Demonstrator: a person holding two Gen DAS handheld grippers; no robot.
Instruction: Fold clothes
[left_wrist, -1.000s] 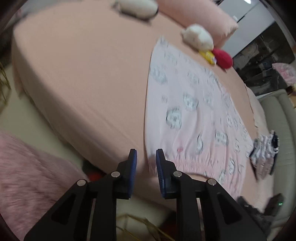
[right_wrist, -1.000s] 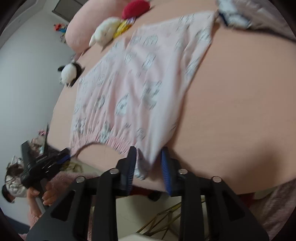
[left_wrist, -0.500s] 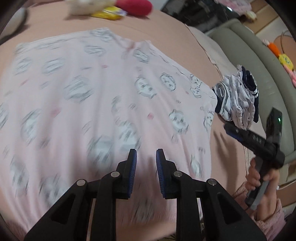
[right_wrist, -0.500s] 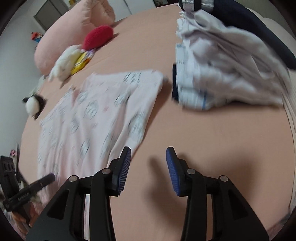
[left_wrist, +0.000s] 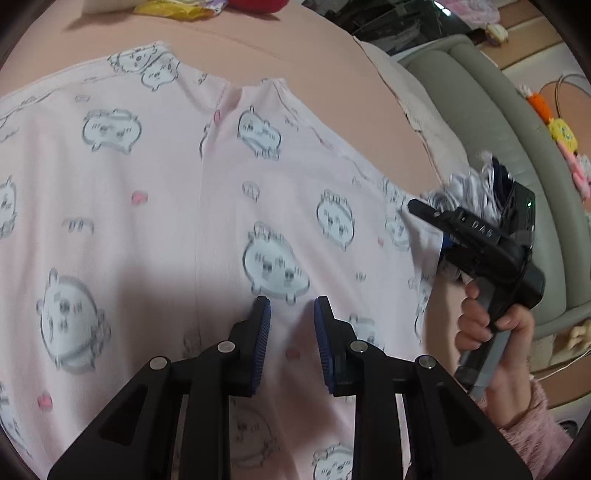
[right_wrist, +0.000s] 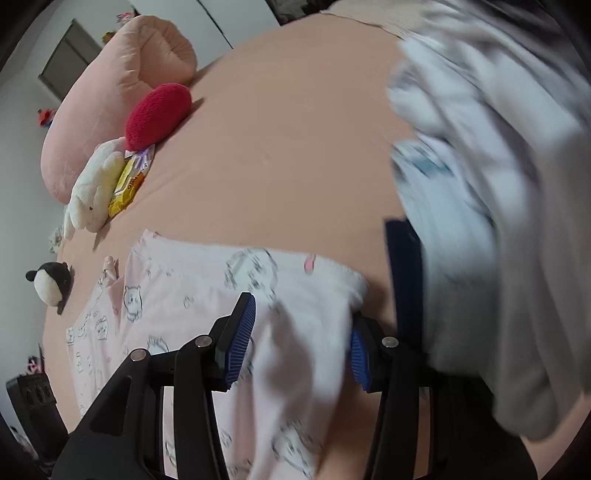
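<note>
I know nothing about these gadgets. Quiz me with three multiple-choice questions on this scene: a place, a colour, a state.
1. Where does the red cushion lie? A on the floor; B beside the white plush toy; C in a drawer.
2. What colour is the printed garment? A pink; B green; C black.
3. How is the left claw? A clamped on a sock; B gripping a book; C open, empty.
Answers: B, they lie side by side; A, pale pink cloth with cartoon faces; C, its jaws, just opened wider, hold nothing.
</note>
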